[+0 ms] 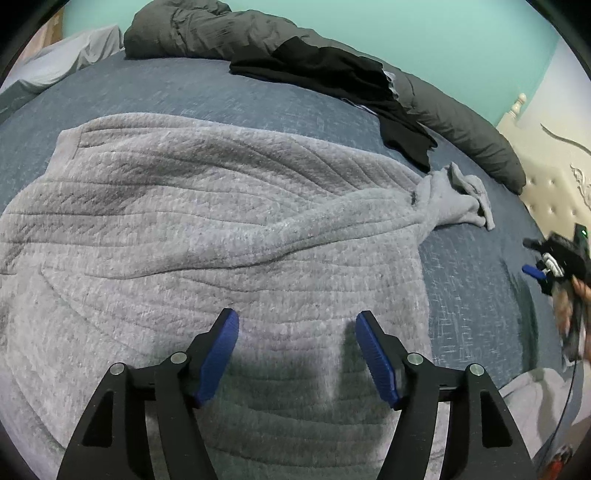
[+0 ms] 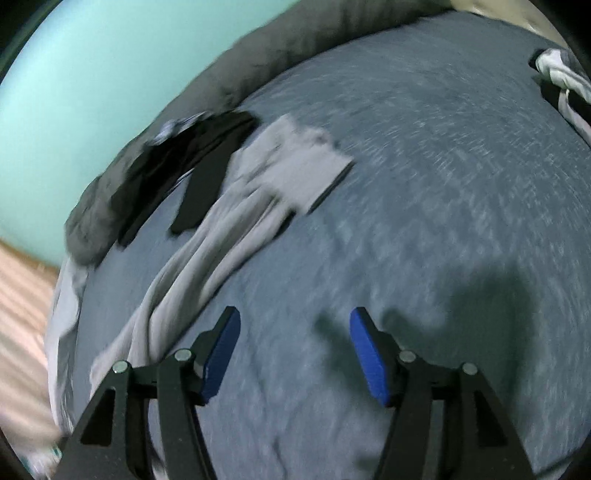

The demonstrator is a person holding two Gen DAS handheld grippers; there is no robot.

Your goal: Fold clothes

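A grey ribbed fleece garment point(image 1: 207, 229) lies spread on the blue bedspread point(image 1: 207, 92), its sleeve point(image 1: 458, 199) bunched toward the right. My left gripper point(image 1: 297, 325) is open and empty, just above the garment's near part. My right gripper point(image 2: 295, 321) is open and empty above bare bedspread point(image 2: 424, 184); it also shows in the left wrist view point(image 1: 554, 266) at the far right. In the blurred right wrist view the grey sleeve point(image 2: 229, 229) trails to the left of the gripper.
A black garment point(image 1: 347, 81) lies on the far part of the bed, against a dark grey duvet roll point(image 1: 221, 29). A cream tufted headboard point(image 1: 554, 177) stands at the right. A black and white item point(image 2: 565, 88) lies at the far right edge.
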